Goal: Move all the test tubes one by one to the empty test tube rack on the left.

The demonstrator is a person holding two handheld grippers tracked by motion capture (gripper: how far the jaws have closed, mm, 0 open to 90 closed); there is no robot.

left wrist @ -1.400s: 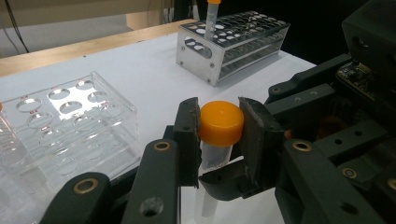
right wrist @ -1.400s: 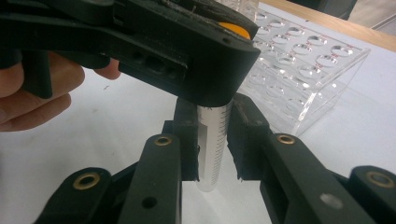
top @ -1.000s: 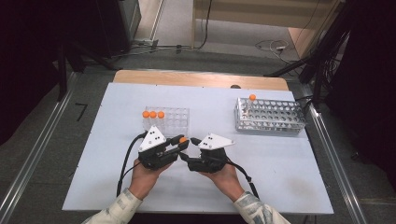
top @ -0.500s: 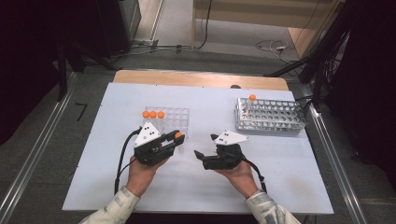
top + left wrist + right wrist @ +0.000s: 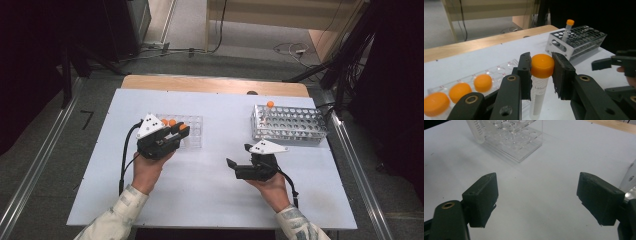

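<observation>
While the left tongs [image 5: 541, 75] clamp a tube [image 5: 539, 82] by its orange cap [image 5: 542, 65], the tube hangs upright between the pads, clear body below marked with print, above the desk [image 5: 210, 195]. In the high view the left tongs [image 5: 179, 131] sit at the near edge of the clear rack [image 5: 194, 131], which carries three more orange-capped tubes [image 5: 457, 92] in a row. Right tongs [image 5: 537, 200] stand wide with nothing between them, pads over bare desk; their jaws have just been opening. In the high view the right tongs [image 5: 239, 156] sit right of centre, pointing left, well apart from the left ones. Metal rack [image 5: 290, 125] stands at far right, just beyond the right hand [image 5: 270, 187], with one orange-capped tube [image 5: 269, 108] upright at its far left corner
</observation>
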